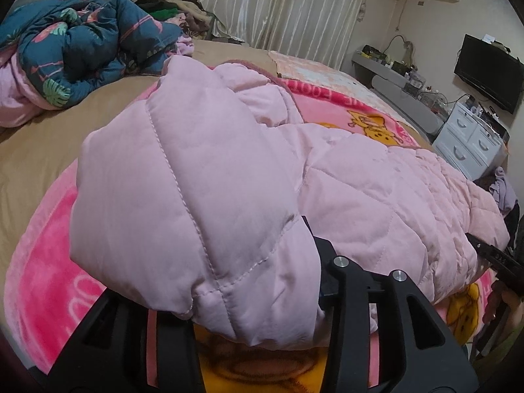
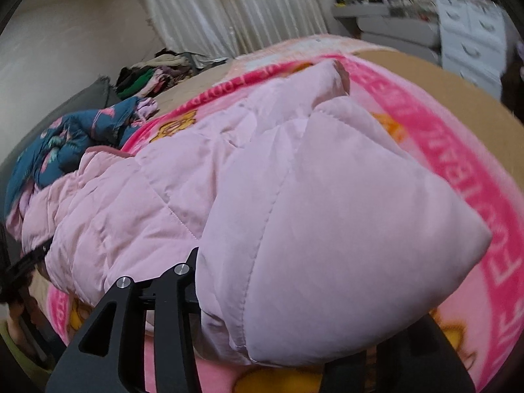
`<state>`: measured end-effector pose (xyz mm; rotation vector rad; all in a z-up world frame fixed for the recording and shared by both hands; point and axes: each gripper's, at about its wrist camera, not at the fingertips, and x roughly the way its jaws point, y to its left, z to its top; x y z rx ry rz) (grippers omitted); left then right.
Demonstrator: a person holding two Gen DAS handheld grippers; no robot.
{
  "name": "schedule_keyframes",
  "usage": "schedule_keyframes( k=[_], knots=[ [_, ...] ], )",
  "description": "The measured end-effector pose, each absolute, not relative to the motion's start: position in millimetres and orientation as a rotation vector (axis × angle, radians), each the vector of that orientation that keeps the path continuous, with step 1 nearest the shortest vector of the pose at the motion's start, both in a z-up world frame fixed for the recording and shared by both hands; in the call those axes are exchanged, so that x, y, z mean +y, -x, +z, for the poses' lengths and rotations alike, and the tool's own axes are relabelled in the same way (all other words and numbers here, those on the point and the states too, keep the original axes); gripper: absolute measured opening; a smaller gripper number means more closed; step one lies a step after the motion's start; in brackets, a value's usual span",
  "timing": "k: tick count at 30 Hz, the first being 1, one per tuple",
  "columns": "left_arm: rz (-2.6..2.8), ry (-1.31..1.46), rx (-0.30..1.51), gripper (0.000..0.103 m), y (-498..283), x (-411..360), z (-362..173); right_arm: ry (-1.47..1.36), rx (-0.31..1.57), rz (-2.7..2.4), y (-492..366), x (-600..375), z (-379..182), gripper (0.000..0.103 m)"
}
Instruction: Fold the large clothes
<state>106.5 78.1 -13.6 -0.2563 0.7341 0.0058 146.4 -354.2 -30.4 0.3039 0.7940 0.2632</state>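
A large pale pink quilted jacket [image 1: 376, 183] lies across a bright pink cartoon blanket [image 1: 42, 281] on the bed. My left gripper [image 1: 262, 294] is shut on the jacket's near corner, and the puffy fabric drapes over and hides its fingertips. In the right wrist view the jacket [image 2: 203, 190] stretches to the left, and my right gripper [image 2: 278, 314] is shut on its other near corner, lifted a little off the blanket [image 2: 484, 177]. The right gripper also shows at the right edge of the left wrist view [image 1: 494, 255].
A crumpled blue flamingo-print quilt [image 1: 85, 42] lies at the bed's far left. A pile of clothes [image 2: 150, 75] sits by the curtain [image 1: 281, 3]. White drawers [image 1: 468, 137] and a TV [image 1: 488, 72] stand to the right of the bed.
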Motion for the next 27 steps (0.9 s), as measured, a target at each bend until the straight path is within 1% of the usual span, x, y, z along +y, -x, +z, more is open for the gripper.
schedule_keyframes(
  k=[4, 12, 14, 15, 17, 18, 19, 22, 24, 27],
  knots=[
    [0.008, 0.265, 0.742, 0.035, -106.5, 80.3, -17.5, -0.335, 0.810, 0.234, -148.8, -354.7, -35.4, 0.045],
    [0.014, 0.284, 0.749, 0.035, -102.0, 83.4, -21.8, -0.301, 0.823, 0.199, -143.4, -348.6, -31.9, 0.045],
    [0.012, 0.288, 0.751, 0.035, -101.8, 85.1, -24.0, -0.309, 0.828, 0.198, -145.1, -349.7, -35.6, 0.047],
    [0.012, 0.289, 0.753, 0.036, -102.0, 85.6, -24.9, -0.322, 0.838, 0.191, -147.1, -351.4, -37.9, 0.052],
    [0.015, 0.290, 0.749, 0.037, -101.5, 85.3, -26.3, -0.325, 0.842, 0.185, -147.5, -353.2, -39.4, 0.054],
    [0.016, 0.296, 0.748, 0.037, -100.5, 86.3, -27.3, -0.334, 0.845, 0.178, -147.0, -354.3, -39.0, 0.059],
    [0.017, 0.299, 0.749, 0.037, -100.6, 86.7, -27.7, -0.342, 0.850, 0.168, -145.8, -355.9, -39.1, 0.068],
    [0.015, 0.313, 0.751, 0.039, -99.0, 88.5, -28.3, -0.363, 0.856, 0.158, -140.6, -360.0, -37.3, 0.075],
    [0.015, 0.320, 0.750, 0.040, -98.2, 89.3, -29.0, -0.350, 0.854, 0.144, -134.3, -360.7, -34.0, 0.084],
    [0.015, 0.330, 0.746, 0.041, -95.8, 90.8, -30.5, -0.325, 0.843, 0.127, -120.7, -361.3, -26.6, 0.088]
  ],
)
